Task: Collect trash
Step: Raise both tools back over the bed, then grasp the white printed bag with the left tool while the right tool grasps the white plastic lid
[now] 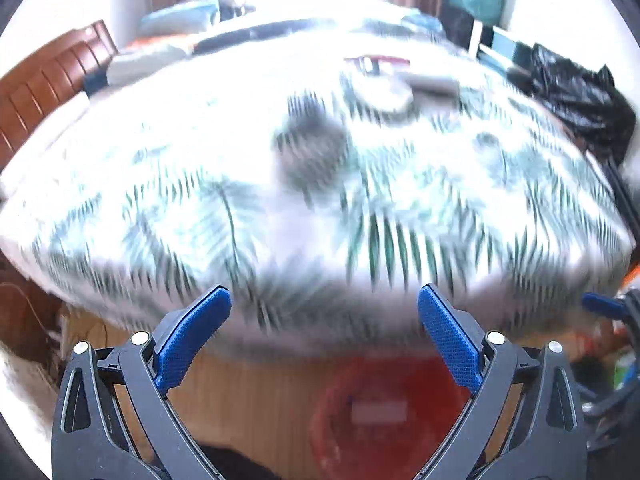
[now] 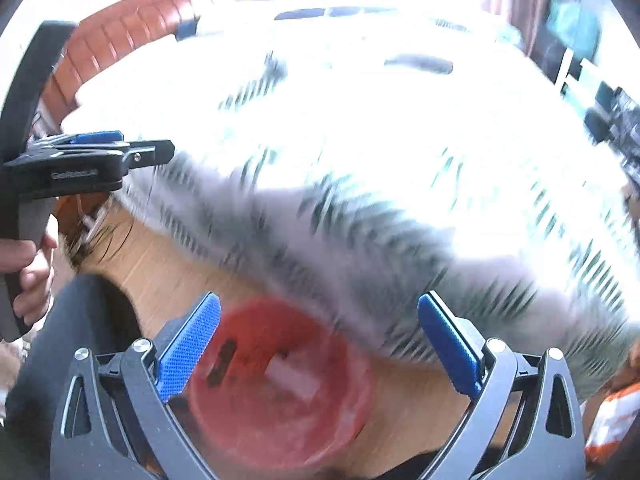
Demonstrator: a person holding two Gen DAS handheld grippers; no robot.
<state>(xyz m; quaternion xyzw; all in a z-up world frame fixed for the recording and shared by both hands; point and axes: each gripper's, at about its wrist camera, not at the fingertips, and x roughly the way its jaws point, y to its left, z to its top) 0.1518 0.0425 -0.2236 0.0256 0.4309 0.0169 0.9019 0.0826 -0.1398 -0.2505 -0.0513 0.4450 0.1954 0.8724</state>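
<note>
Both grippers are up over the foot of the bed [image 1: 160, 184], and everything is smeared with motion blur. The left gripper [image 1: 324, 312] has its blue fingers [image 1: 192, 336] spread wide apart with nothing between them — only the leaf-print bedspread beyond. Same story on the right gripper [image 2: 319, 320]: fingers [image 2: 188, 348] wide apart, empty, and a red bin [image 2: 256, 416] on the wooden floor [image 2: 176, 264] right below the gap.

So where does the task stand? Inside that red bin there's a pale scrap [image 2: 294, 376] and a dark strip [image 2: 222, 362] against the wall, so I'd judge some trash is already in. In the left view the bin [image 1: 340, 432] shows the same pale patch, blurred.

What's left? Up on the bed, far side, sits a cluster of things — a pale lump [image 1: 386, 94], something red and white [image 1: 378, 62] behind it, and a greyish round blur [image 1: 310, 152] nearer the middle. Too smeared to say what each is, or whether they count as trash, but that looks like the next stop. A black bag [image 1: 580, 104] slumps off the bed's right edge.

The scrap in the bin looks light and flat, paper-like, lying loose. The person's hand [image 2: 34, 276] grips the left tool's handle at the edge of the right view.
</note>
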